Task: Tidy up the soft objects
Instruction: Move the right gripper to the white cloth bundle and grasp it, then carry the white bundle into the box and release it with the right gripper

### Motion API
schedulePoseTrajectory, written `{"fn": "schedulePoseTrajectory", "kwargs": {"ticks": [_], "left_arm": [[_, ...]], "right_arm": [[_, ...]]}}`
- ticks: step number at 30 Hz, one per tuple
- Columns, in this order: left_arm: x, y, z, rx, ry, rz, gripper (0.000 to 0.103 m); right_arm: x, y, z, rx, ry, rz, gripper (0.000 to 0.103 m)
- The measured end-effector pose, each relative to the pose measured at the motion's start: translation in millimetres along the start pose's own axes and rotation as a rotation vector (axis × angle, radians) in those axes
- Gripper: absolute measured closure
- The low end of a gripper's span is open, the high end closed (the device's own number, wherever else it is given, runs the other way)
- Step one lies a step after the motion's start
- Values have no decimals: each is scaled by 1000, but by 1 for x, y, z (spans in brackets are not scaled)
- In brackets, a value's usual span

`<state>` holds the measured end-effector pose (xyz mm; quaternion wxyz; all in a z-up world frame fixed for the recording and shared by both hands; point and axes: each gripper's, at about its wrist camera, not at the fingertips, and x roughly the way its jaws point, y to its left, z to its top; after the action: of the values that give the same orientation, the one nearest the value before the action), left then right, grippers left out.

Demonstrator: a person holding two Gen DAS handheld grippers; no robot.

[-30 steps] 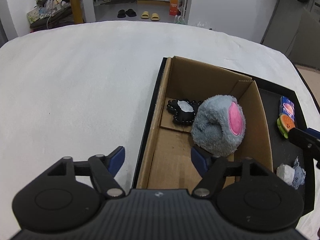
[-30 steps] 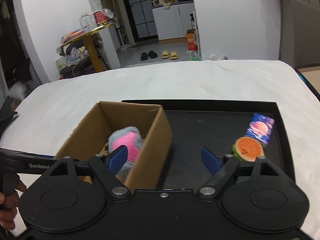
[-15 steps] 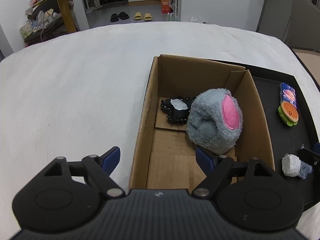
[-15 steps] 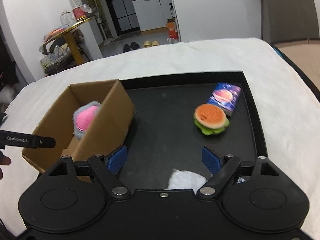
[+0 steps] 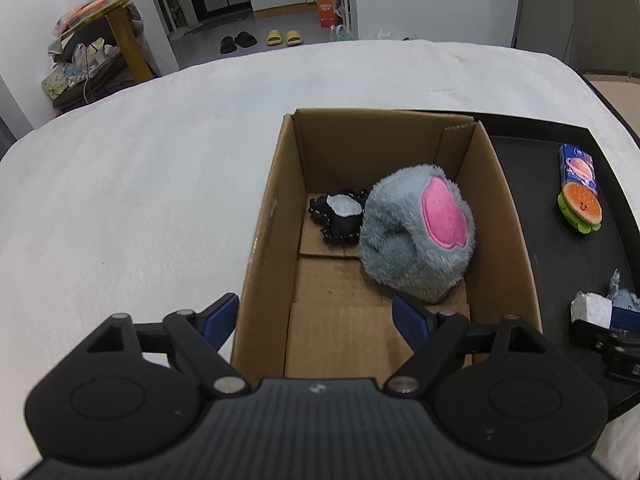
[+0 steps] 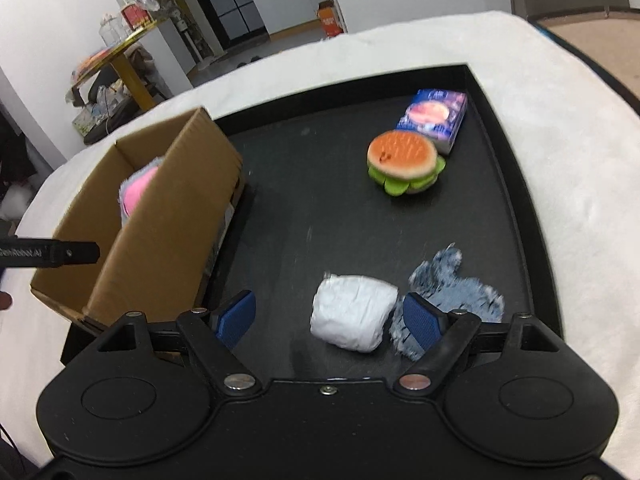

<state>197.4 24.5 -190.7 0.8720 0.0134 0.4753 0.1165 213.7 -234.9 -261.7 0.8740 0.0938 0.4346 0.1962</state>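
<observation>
The left gripper (image 5: pixel 316 314) has its jaws apart and empty, straddling the near left wall of the open brown cardboard box (image 5: pixel 260 240): the left blue pad hangs outside over the white fuzzy bed cover (image 5: pixel 140 200), the right pad inside the box. That wall stands between the jaws. The right gripper (image 6: pixel 330 318) also has its jaws apart, gripping nothing; the white crumpled soft bundle (image 6: pixel 352 316) lies between them, close to the right pad, and whether it touches that pad cannot be told. Beyond that pad, just beside the bundle, lies the blue-grey fuzzy cloth toy (image 6: pixel 460 288).

Ahead of the right jaws and well apart from them sit the orange-topped, green-edged plush burger (image 6: pixel 402 160) and, touching it on the far side, the blue and purple printed carton (image 6: pixel 434 116). To the left of the right jaws the box's long side wall rises, and the black bar of the left gripper reaches across it.

The shallow black tray (image 6: pixel 516 200) holds the box, bundle, cloth toy, burger and carton. Inside the box, ahead of the left gripper's right pad, rests the round grey plush toy with a pink patch (image 5: pixel 416 236); against its left side, at the far end of the floor, lies the small black plush toy with a pale grey patch (image 5: pixel 336 216). The near half of the box floor, between the jaws, is bare cardboard.
</observation>
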Motion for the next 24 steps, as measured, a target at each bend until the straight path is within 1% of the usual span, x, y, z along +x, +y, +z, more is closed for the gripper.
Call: {"fn": "schedulePoseTrajectory", "kwargs": {"ticks": [1, 5, 7, 8, 9, 12, 14, 24], "left_arm": [[0, -1, -1, 0, 3, 1, 21], [1, -3, -4, 6, 20, 3, 21], [-2, -3, -5, 12, 19, 6, 21], [-3, -4, -6, 16, 17, 6, 21], [-4, -4, -6, 18, 17, 6, 21], [-7, -4, -5, 16, 14, 5, 21], [-9, -4, -5, 15, 10, 5, 20], [-14, -1, -7, -3, 5, -7, 20]], "right_arm": [[3, 1, -1, -4, 9, -11, 25], [15, 3, -4, -10, 41, -62, 37], [14, 5, -5, -23, 27, -85, 58], [13, 3, -5, -8, 30, -76, 60], [11, 0, -5, 15, 25, -71, 60], [2, -3, -6, 15, -5, -99, 61], [-2, -6, -4, 31, -13, -94, 61], [-17, -3, 6, 33, -71, -115, 60]]}}
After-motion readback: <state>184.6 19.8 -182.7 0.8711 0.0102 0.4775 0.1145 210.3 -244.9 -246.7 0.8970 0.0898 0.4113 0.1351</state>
